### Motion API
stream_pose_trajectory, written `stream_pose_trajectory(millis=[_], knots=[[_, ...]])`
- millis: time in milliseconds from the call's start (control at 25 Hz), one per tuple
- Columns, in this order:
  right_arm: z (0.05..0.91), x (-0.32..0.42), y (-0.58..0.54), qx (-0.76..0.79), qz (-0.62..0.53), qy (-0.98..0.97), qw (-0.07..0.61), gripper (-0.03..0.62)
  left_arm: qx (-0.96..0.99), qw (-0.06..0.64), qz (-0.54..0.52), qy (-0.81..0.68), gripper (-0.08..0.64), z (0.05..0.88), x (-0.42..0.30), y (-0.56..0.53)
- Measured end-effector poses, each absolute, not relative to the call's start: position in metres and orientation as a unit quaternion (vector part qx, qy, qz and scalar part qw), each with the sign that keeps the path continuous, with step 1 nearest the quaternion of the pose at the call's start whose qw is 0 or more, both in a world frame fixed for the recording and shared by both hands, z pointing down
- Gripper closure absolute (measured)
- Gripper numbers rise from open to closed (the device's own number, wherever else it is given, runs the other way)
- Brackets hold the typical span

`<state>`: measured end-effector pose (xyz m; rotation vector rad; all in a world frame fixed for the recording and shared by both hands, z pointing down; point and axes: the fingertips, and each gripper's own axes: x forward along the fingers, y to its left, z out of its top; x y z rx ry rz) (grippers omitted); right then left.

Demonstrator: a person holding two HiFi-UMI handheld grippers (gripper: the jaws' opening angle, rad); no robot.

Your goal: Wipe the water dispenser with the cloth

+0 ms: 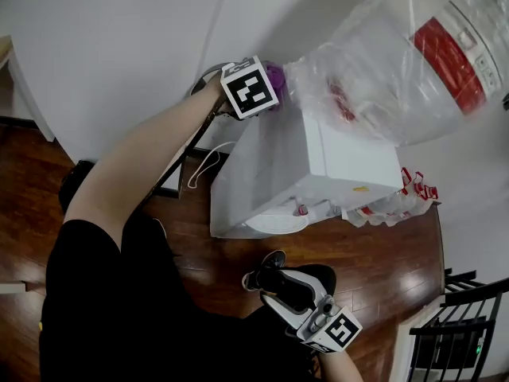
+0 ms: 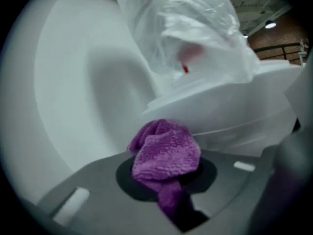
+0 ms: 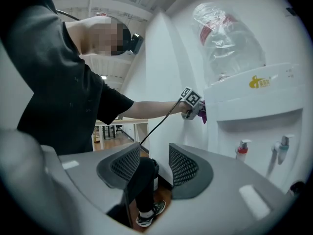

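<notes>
the jaws of the left gripper [image 2: 168,180] clamped the purple cloth [image 2: 166,151], with the top edge of the water dispenser [image 2: 220,109] just ahead; the right gripper [image 3: 151,164] held its jaws apart and empty, open room ahead.

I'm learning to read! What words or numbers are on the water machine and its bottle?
No text is readable here.
Yellow logo on the water dispenser: too blurred to read.
Red label on the bottle: too blurred to read.
Marker cube: black-and-white squares only, no letters.
</notes>
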<state>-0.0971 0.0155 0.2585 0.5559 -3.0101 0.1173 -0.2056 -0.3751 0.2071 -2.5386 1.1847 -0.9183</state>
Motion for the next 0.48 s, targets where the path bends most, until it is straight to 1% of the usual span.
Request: stream_pose_trajectory(millis=[80,240,360,480], knots=[[0.262,-0.092,0.011,0.185,0.043,-0.981,0.036,0.405,-0.864,0.126,-0.333,0.357,0.459,0.213,-0.19,-0.34],[0.268,-0.092,0.011,0.178,0.056,-0.982,0.028,0.41,-0.854,0.214,-0.41,0.24,0.459,0.247,-0.151,-0.235],[0.273,-0.097,0.017,0.162,0.068,-0.984,0.022,0.411,-0.849,0.228,-0.434,0.194,0.459,0.269,-0.126,-0.164],[0.281,-0.102,0.024,0.147,0.081,-0.986,0.017,0.411,-0.837,0.239,-0.456,0.188,0.459,0.281,-0.117,-0.132]])
